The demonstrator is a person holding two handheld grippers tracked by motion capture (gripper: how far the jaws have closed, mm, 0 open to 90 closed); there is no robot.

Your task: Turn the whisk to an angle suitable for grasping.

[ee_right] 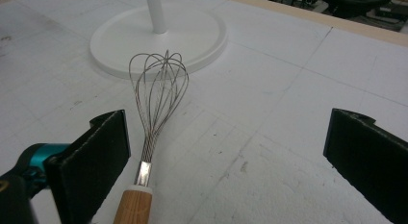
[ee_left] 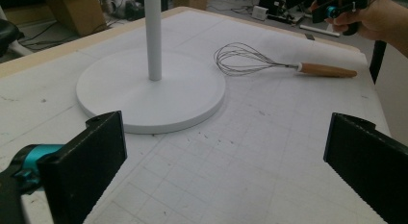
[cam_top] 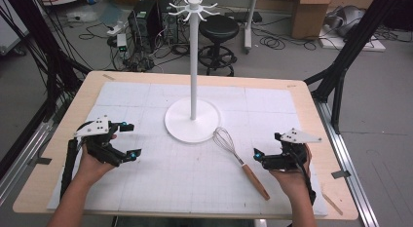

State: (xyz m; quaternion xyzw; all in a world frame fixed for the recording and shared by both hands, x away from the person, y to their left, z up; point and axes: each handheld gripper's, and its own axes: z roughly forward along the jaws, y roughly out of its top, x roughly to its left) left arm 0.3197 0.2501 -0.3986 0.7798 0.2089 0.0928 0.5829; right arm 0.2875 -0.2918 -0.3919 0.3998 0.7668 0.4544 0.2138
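Whisk (cam_top: 237, 159) flat on mat, just left of right gripper (cam_top: 259, 157) (jaws apart)

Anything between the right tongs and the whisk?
Nothing visible. The right tongs stand open just right of the whisk, with only bare mat between them. In the right gripper view the wooden handle lies beside the left jaw, untouched. The white stand sits beyond the wire end.

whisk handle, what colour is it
Light brown wood, clearest in the right gripper view.
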